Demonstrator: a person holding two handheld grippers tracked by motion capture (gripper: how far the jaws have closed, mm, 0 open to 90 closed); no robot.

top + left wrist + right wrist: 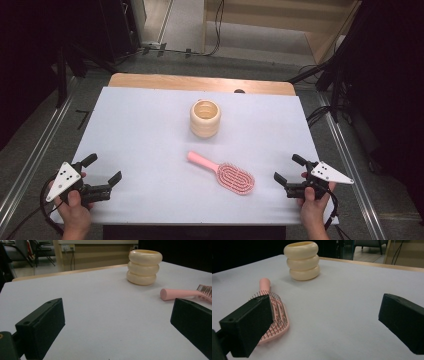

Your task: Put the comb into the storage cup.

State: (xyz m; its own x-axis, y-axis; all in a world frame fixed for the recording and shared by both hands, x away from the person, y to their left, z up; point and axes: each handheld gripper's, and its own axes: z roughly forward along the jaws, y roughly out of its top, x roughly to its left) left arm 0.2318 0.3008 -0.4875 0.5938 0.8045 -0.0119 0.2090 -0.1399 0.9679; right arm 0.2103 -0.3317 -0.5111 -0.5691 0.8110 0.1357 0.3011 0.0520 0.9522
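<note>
Hairbrush (pixel 223 173) on the table (pixel 140 130), just before the ringed cup (pixel 205 118) (both near centre)

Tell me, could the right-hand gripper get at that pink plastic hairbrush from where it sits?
Probably yes: the right gripper is open, and only bare white tabletop lies between it and the pink plastic hairbrush.

One cream ringed cup (pixel 205 118) is counted mid-table; three stacked rings are seen on it. One pink hairbrush (pixel 224 173) is counted just nearer than the cup. Bristles, probably dozens, uncountable.
</note>
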